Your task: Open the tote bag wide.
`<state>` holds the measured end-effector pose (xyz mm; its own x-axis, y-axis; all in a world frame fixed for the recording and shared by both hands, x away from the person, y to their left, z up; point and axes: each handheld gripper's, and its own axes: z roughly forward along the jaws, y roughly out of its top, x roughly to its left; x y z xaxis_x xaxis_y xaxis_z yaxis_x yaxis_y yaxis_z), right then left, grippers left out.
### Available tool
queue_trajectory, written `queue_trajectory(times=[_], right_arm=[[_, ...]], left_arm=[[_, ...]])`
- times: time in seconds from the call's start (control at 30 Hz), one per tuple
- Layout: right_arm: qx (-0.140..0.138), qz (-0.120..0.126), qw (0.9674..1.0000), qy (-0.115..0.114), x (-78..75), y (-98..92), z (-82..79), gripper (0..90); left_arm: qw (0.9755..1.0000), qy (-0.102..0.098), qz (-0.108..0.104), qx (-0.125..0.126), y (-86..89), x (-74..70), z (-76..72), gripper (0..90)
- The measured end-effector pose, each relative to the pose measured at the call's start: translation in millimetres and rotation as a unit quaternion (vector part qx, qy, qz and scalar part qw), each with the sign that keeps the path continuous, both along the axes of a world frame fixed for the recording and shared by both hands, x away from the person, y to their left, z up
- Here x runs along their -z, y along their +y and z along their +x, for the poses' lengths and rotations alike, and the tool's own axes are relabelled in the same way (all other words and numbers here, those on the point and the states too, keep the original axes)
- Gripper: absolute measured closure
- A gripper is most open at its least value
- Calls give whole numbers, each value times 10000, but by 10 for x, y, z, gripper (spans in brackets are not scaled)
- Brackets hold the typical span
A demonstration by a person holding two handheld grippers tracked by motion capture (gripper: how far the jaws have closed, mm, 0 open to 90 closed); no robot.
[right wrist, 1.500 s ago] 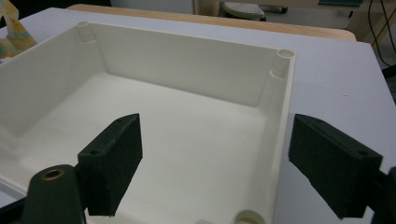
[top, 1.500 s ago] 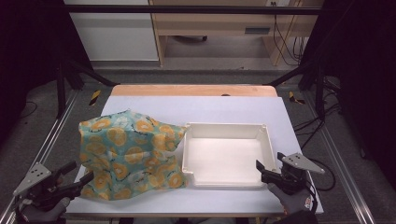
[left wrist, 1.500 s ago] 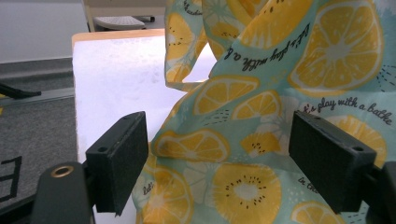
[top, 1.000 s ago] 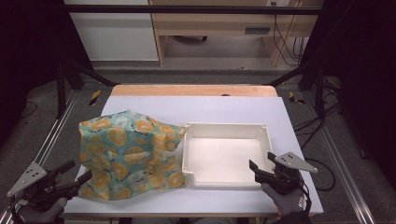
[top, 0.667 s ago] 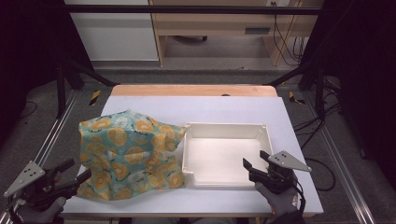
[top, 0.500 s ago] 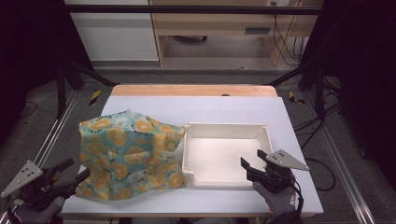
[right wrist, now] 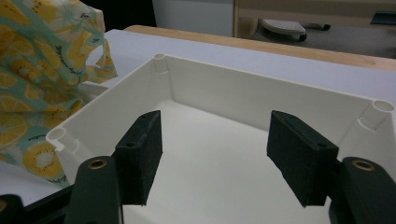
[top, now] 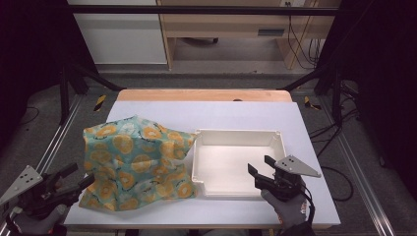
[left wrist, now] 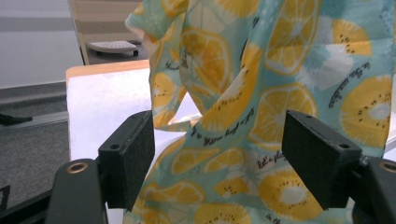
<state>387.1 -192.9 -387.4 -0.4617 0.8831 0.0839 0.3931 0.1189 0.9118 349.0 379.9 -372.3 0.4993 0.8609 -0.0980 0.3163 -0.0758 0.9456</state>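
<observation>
A teal cloth [top: 135, 164] printed with orange slices lies bunched on the left half of the table. Beside it on the right stands a shallow white tray [top: 236, 162], with nothing in it. My left gripper [top: 78, 176] sits at the cloth's near left corner, open. Its jaws have just been closing a little, and the cloth [left wrist: 261, 107] lies just ahead of the pads [left wrist: 128, 156], untouched. My right gripper [top: 260, 165] hovers over the tray's near right part, open. Its jaws have also just been closing, with only the tray floor [right wrist: 210, 168] behind them.
The white table top [top: 305, 128] ends in a wooden strip [top: 204, 95] at the far side. Metal frame rails [top: 361, 182] run along both sides. Cables [top: 339, 172] trail on the floor at the right. A wooden desk [top: 226, 24] stands beyond the table.
My right gripper has moved left and forward from the table's near right corner to over the tray's near wall. The left gripper has barely shifted. Cloth and tray are where they were.
</observation>
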Motion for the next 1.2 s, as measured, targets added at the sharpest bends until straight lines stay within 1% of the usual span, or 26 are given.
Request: queue_trajectory(times=[0.2, 0.47, 0.57, 0.6, 0.7, 0.73, 0.83, 0.87, 1.0, 1.13, 1.2], right_arm=[[-65, 5, 10000, -25, -29, 50, 7, 363], [-151, 42, 9999, -48, -72, 120, 36, 361], [-194, 57, 9998, -75, -96, 151, 50, 358], [-233, 55, 9996, -116, -118, 180, 66, 356], [-242, 71, 9996, -122, -134, 199, 70, 355], [-274, 102, 9994, -161, -162, 225, 77, 355], [-307, 124, 9993, -185, -191, 252, 78, 355], [-356, 157, 9990, -227, -219, 279, 75, 355], [-423, 188, 9986, -242, -249, 322, 90, 358], [-543, 228, 9979, -264, -292, 419, 109, 363], [-622, 251, 9973, -288, -309, 474, 119, 364]], left_arm=[[10000, -47, 53, 42, -45, -60, 23, 257], [9997, -182, 140, 49, -83, -177, 59, 256], [9997, -221, 124, 51, -87, -211, 70, 255], [9996, -241, 122, 56, -91, -227, 74, 256], [9995, -279, 131, 77, -101, -260, 81, 255], [9995, -293, 116, 86, -108, -269, 84, 255], [9993, -309, 162, 103, -128, -294, 93, 255], [9993, -316, 156, 96, -135, -302, 96, 256], [9993, -342, 134, 93, -142, -336, 117, 263], [9991, -372, 138, 121, -168, -371, 130, 276], [9991, -363, 175, 135, -190, -381, 143, 285]])
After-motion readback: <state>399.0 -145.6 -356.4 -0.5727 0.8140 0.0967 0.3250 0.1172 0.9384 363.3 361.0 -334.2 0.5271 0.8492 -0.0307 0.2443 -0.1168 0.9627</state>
